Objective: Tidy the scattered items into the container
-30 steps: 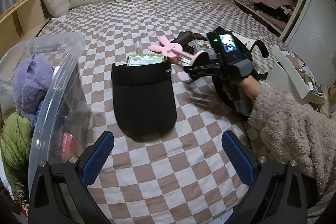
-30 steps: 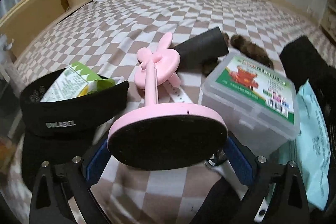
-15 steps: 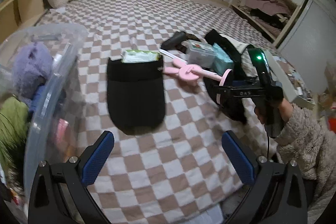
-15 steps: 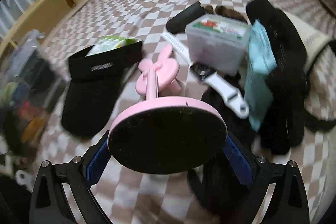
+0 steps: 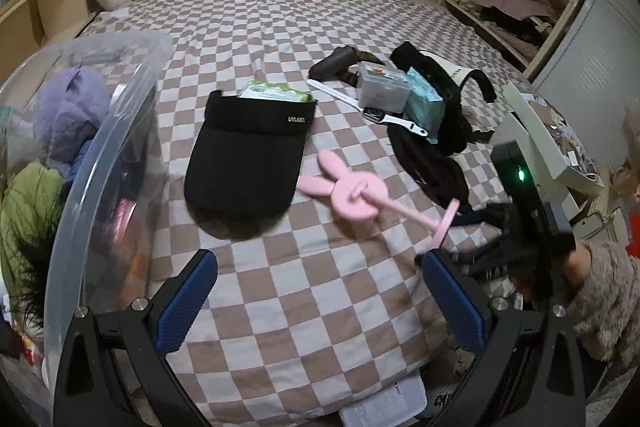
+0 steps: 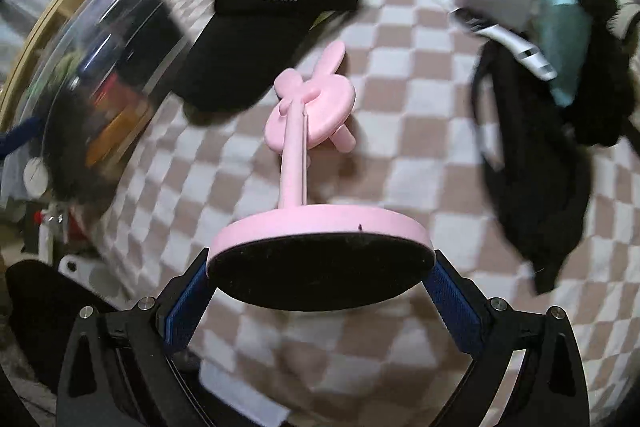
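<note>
A pink bunny-eared stand (image 5: pixel 352 193) hangs tilted over the checkered bed, ears pointing at the black visor (image 5: pixel 248 155). My right gripper (image 6: pixel 320 291) is shut on the pink stand (image 6: pixel 294 155), its fingers pressed against the round base. A clear plastic container (image 5: pixel 104 131) on the left holds a purple plush and other items; it appears blurred in the right wrist view as the container (image 6: pixel 92 19). My left gripper (image 5: pixel 320 303) is open and holds nothing, low over the bed's near edge. In the left wrist view, the right gripper (image 5: pixel 444 247) comes in from the right, held by a hand in a fuzzy sleeve.
A green packet (image 5: pixel 276 93) pokes out behind the visor. Farther right lie a clear lidded box (image 5: pixel 384 87), a teal pack (image 5: pixel 424 99), a white watch (image 5: pixel 384 115), a dark tube (image 5: pixel 332 65) and black clothing (image 5: pixel 432 163). A white open box (image 5: pixel 552 155) stands at the bed's right side.
The right gripper has lifted the pink stand off the pile and carried it left and nearer, toward the container. The left gripper has drawn back a little; it stays open.
</note>
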`<state>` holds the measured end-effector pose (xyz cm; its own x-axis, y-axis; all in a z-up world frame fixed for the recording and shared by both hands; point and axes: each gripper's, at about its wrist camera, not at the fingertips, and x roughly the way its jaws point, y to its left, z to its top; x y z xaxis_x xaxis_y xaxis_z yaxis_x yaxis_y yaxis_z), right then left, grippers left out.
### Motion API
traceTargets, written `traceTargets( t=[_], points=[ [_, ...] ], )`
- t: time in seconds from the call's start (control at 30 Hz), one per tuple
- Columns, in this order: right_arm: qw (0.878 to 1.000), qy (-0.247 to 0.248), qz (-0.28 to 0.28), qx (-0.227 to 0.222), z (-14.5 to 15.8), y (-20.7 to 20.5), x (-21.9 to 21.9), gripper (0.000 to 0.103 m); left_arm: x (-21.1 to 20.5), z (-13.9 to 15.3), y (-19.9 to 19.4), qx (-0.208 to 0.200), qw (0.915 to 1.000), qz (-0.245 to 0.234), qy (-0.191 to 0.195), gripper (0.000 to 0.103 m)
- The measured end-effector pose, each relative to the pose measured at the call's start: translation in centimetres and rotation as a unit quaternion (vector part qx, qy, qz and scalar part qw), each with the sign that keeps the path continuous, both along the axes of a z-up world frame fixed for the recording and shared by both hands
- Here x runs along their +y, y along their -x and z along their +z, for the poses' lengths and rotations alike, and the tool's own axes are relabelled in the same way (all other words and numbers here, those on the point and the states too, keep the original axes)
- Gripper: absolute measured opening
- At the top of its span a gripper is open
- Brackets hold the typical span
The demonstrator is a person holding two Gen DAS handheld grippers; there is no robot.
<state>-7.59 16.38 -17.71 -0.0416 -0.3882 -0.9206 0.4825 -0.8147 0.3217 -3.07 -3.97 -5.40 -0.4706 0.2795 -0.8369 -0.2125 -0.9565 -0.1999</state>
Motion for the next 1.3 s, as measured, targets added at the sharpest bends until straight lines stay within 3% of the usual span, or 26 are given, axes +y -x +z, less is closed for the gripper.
traceTargets(
  t=[0.17, 0.27, 0.37, 0.47, 0.57, 0.7, 0.73, 0.87, 1.13, 1.3],
  points=[
    [0.996, 0.046, 0.072, -0.01, 0.7, -3.3, -3.7, 0.101, -1.0, -0.2, 0.1, -0.01, 0.9998, 0.018, -0.007, 0.103],
    [0.991, 0.068, 0.118, 0.011, 2.7, -4.9, -5.6, 0.103, -1.1, -0.6, 0.1, -0.019, 0.9996, 0.019, -0.005, 0.103],
    [0.989, 0.07, 0.122, 0.043, 4.4, -4.5, -5.5, 0.103, -0.8, -0.8, 0.0, -0.027, 0.9995, 0.015, 0.0, 0.103],
    [0.992, 0.064, 0.074, 0.086, 6.0, -1.6, -3.2, 0.103, -0.4, -0.9, -0.2, -0.028, 0.9996, 0.008, -0.001, 0.103],
    [0.991, 0.028, 0.0, 0.128, 6.4, 2.8, -0.4, 0.103, -0.1, -0.5, -0.4, -0.021, 0.9997, -0.002, -0.007, 0.103],
    [0.987, -0.002, -0.061, 0.151, 4.9, 8.7, 2.3, 0.101, 0.4, -0.4, -0.3, -0.018, 0.9997, -0.011, -0.009, 0.103],
    [0.985, -0.011, -0.068, 0.158, 4.3, 10.1, 2.7, 0.094, 0.5, -0.4, -0.2, -0.019, 0.9997, -0.013, -0.009, 0.103],
    [0.983, -0.036, -0.066, 0.168, 2.1, 13.8, 2.9, 0.079, 0.5, -0.9, 0.4, -0.028, 0.9994, -0.014, -0.012, 0.103],
    [0.984, -0.049, -0.02, 0.171, -1.1, 19.4, -0.1, 0.08, 0.0, -2.0, 2.0, -0.052, 0.9984, -0.008, -0.02, 0.103],
    [0.971, -0.103, 0.018, 0.215, -2.5, 20.9, -3.2, 0.08, 0.0, -2.3, 2.7, -0.059, 0.9978, -0.013, -0.028, 0.103]
  ],
)
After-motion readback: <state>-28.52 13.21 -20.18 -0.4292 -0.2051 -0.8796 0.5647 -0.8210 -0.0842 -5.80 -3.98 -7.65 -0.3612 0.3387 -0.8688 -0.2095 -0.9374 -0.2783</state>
